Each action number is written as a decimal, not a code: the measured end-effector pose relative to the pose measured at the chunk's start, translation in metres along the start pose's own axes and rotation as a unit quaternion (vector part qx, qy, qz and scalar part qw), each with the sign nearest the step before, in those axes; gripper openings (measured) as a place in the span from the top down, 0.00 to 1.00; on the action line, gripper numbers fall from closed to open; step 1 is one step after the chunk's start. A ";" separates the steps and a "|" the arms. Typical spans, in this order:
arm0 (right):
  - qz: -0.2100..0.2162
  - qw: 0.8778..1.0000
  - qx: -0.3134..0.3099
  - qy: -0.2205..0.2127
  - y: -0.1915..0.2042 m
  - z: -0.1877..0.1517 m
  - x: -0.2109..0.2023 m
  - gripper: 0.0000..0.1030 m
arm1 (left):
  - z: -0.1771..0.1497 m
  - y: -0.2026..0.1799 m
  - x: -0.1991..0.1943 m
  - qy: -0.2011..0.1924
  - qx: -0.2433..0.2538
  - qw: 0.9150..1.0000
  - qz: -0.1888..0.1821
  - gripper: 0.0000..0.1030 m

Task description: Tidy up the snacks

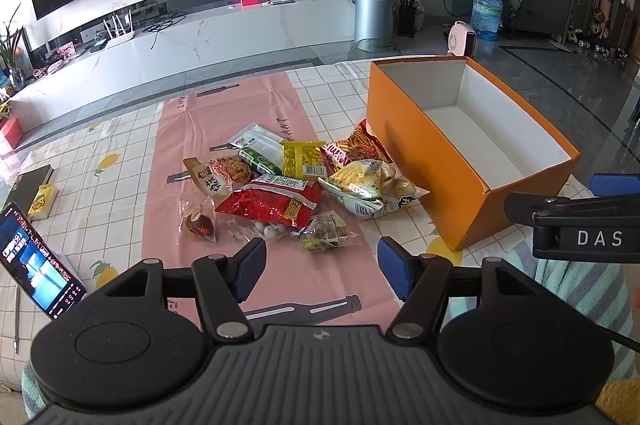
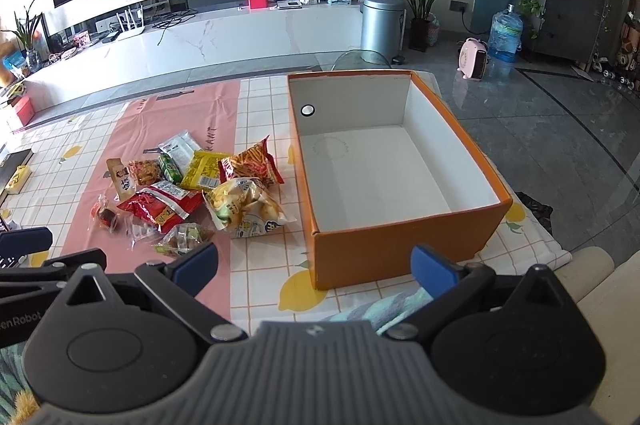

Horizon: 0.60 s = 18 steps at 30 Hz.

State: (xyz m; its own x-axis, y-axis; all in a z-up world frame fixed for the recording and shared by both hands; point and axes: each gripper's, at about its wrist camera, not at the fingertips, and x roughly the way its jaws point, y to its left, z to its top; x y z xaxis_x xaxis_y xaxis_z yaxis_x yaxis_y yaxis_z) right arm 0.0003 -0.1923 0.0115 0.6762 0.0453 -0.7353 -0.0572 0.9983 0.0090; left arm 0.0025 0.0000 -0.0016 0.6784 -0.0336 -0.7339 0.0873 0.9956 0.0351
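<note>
The left tool (image 1: 320, 267) hangs above the near edge of the table (image 1: 120, 185) with its blue pads spread wide and nothing between them; the right tool (image 2: 314, 265) is likewise released and empty, its pads parted over the near corner of the orange box (image 2: 400, 249); in the left wrist view the right tool shows as a black arm at the right edge, beside the box.

The snacks lie in a loose heap on the pink strip (image 1: 224, 129) of the checked cloth, just left of the orange box; the box stands open, its white inside bare, a round hole in its far-left wall.

In the heap, a red bag (image 1: 272, 203) lies at the near middle, overlapping a yellow packet (image 1: 300, 159) behind it; a green packet (image 1: 260, 161) and a white-and-green packet (image 1: 256, 139) sit to the far left of the yellow one; a red-orange bag of sticks (image 1: 352, 149) leans nearest the box, touching its side; a pale yellow bag (image 1: 368, 189) lies in front of it, its corner touching the box's base; a beige packet (image 1: 204, 177) and a packet of brown pieces (image 1: 234, 169) mark the left side; small clear-wrapped sweets (image 1: 198, 223) and a clear greenish packet (image 1: 324, 237) lie closest to the left tool.

A phone (image 1: 40, 261) with a lit screen leans at the left edge of the table; a dark book (image 1: 30, 185) lies behind it.
</note>
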 end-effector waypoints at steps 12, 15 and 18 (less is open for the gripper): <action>-0.005 1.000 -0.005 -0.003 0.003 0.001 0.001 0.04 | 0.001 -0.002 0.000 0.003 0.002 1.000 -0.003 0.26; -0.007 1.000 -0.006 -0.003 0.002 0.001 0.002 0.04 | 0.001 -0.002 0.000 0.004 0.003 1.000 -0.004 0.26; -0.007 1.000 -0.006 -0.002 0.002 0.001 0.002 0.04 | 0.001 -0.002 0.000 0.004 0.003 1.000 -0.004 0.26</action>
State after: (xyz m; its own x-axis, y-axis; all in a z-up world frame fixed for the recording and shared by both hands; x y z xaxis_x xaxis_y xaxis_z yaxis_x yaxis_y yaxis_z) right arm 0.0024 -0.1897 0.0105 0.6806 0.0306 -0.7320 -0.0561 0.9984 -0.0105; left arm 0.0033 -0.0025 -0.0011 0.6724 -0.0416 -0.7391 0.0976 0.9947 0.0328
